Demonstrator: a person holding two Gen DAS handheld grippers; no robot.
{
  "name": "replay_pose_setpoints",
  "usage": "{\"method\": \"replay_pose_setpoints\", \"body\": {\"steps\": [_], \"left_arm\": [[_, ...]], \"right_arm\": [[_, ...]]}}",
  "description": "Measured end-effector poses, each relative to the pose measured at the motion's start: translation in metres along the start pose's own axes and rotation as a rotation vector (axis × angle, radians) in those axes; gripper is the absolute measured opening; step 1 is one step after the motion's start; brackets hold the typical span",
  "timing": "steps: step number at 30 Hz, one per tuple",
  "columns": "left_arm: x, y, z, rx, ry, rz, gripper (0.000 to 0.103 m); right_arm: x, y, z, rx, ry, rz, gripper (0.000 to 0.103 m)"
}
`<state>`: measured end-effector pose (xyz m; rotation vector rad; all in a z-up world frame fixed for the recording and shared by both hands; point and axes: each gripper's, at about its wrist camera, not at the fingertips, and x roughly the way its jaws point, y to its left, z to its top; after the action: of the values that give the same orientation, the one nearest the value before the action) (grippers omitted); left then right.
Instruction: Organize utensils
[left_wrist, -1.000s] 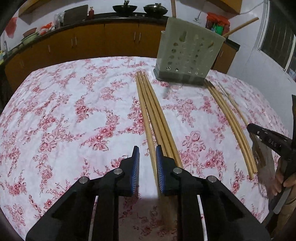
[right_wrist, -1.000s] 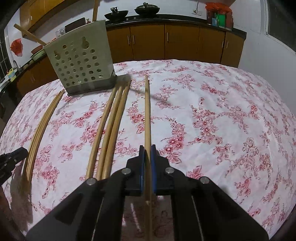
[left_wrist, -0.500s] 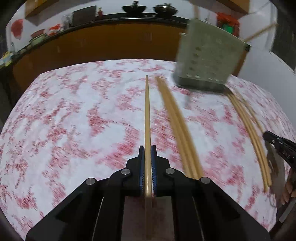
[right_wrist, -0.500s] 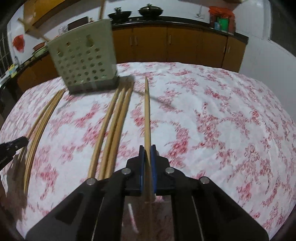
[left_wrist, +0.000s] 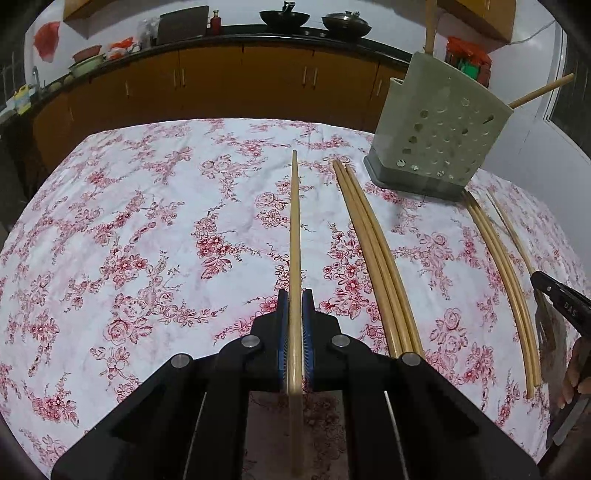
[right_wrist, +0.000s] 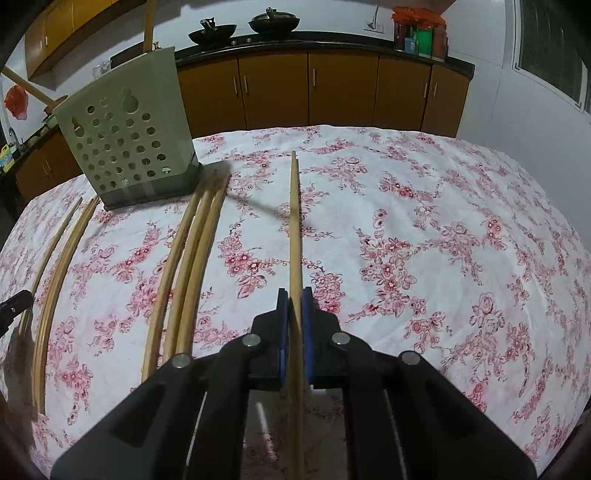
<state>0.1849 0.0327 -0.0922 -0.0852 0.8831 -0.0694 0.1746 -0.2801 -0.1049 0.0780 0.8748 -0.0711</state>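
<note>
— One chopstick (left_wrist: 294, 236) sits clamped between the blue pads of the left gripper (left_wrist: 295, 295), pointing straight ahead above the floral tablecloth (left_wrist: 147, 229).
— And the right gripper (right_wrist: 295, 293)?
— Same: its pads are pressed together on another chopstick (right_wrist: 294, 229).
— Where are the others?
— Three chopsticks (left_wrist: 373, 243) lie together on the cloth just right of the left gripper; another bundle (left_wrist: 506, 273) lies farther right.
— The holder?
— Ahead and right of the left gripper, a perforated green utensil holder (left_wrist: 439, 133) stands, with sticks rising from its top.
</note>
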Motion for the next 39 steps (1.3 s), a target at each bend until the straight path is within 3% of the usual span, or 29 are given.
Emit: {"method": "replay_pose_setpoints", "body": {"steps": [28, 39], "left_arm": [[-0.002, 0.008, -0.001, -0.033, -0.001, -0.036, 0.009], [-0.012, -0.002, -0.014, 0.03, 0.006, -0.005, 0.009]], "right_arm": [[0.0, -0.003, 0.001, 0.008, 0.004, 0.011, 0.01], [-0.012, -0.009, -0.012, 0.019, 0.006, 0.039, 0.01]]}}
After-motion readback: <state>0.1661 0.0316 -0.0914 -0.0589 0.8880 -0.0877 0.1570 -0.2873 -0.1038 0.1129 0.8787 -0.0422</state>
